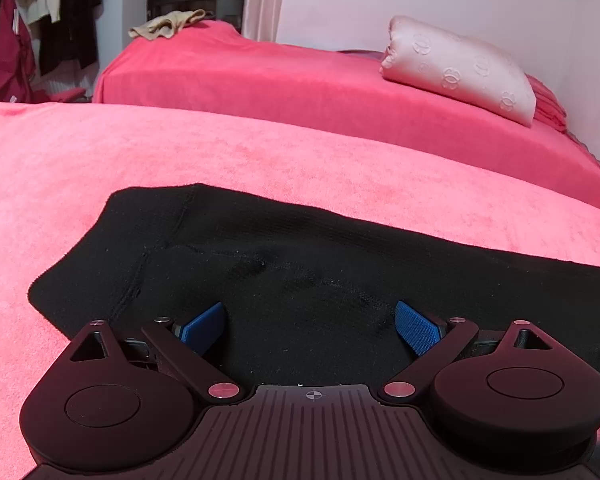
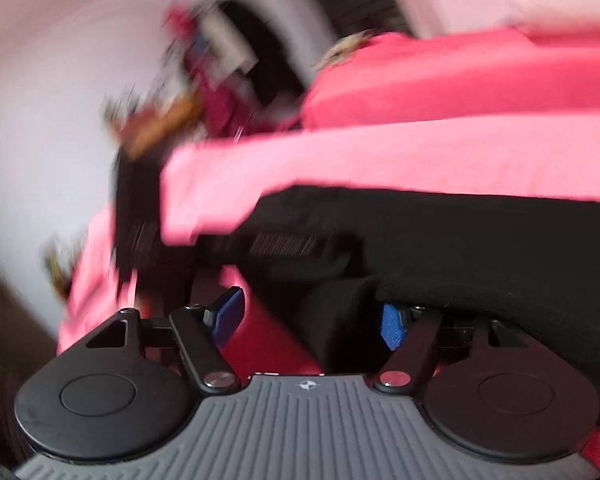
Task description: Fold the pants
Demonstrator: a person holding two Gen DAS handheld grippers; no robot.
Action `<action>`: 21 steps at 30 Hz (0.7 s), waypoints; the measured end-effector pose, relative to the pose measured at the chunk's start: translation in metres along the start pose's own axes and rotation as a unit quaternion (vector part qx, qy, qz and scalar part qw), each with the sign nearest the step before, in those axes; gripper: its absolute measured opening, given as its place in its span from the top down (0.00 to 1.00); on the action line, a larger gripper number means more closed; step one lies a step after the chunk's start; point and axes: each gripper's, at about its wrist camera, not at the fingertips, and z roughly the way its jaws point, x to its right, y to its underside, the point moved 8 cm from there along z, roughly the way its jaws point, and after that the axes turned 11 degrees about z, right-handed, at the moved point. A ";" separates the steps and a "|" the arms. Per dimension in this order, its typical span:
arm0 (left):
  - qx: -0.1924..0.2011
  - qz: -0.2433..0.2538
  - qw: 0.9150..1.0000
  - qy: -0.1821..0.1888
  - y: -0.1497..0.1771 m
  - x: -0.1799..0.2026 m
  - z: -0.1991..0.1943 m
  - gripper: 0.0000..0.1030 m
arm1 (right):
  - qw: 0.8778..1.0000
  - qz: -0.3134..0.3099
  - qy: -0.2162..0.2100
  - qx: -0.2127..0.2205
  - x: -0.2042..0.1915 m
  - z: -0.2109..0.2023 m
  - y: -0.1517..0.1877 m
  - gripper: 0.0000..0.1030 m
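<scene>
Two sets of blue-padded jaws are seen spread wide, and neither is closed on cloth. Left gripper [image 1: 310, 326]: held low over the black knitted pants [image 1: 300, 264], pads apart with dark fabric lying between and beneath them; contact with the cloth cannot be confirmed. Right gripper [image 2: 312, 326]: likewise open, its right pad [image 2: 393, 326] set just beside a rolled or doubled edge of the same pants [image 2: 460, 236], bare pink cover showing between the fingers. Nothing is gripped there. This view is badly smeared, so finer detail is not readable.

Pants are laid flat across the salmon-pink plush bed cover [image 1: 100, 168], stretching off to the right in the left view; one rounded end with a visible seam lies to the left. Beyond, a second bed in deeper pink [image 1: 260, 80] carries a pale pink embossed pillow [image 1: 460, 68].

Step judged in hand: positioning for a grasp, between folds or ahead of one. How many folds are done cannot be told.

Next move is judged to call for both grippers lowered onto an edge, pads closed on all layers, then a lift and carry-over without dragging the underside.
</scene>
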 end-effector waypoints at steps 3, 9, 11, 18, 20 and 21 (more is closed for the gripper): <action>0.000 -0.004 1.000 0.005 0.000 -0.002 0.000 0.00 | 0.992 0.020 -0.068 -0.107 -0.011 0.014 0.031 0.26; 0.000 0.001 1.000 0.003 0.000 -0.001 0.001 0.00 | 0.994 -0.021 -0.033 -0.107 -0.012 -0.003 0.049 0.32; 0.000 -0.002 1.000 0.005 -0.001 -0.002 0.000 0.00 | 0.995 -0.012 -0.029 -0.098 -0.009 -0.016 0.036 0.34; 0.004 0.011 1.000 -0.023 -0.001 0.000 -0.001 0.00 | 0.998 0.026 -0.009 0.059 0.034 -0.087 -0.019 0.20; 0.005 0.013 0.999 -0.034 -0.001 -0.003 -0.002 0.00 | 0.992 0.047 0.067 0.096 0.075 -0.097 -0.037 0.22; 0.004 0.009 0.999 -0.037 -0.001 -0.005 -0.002 0.00 | 0.983 0.067 0.128 0.115 0.103 -0.102 -0.046 0.49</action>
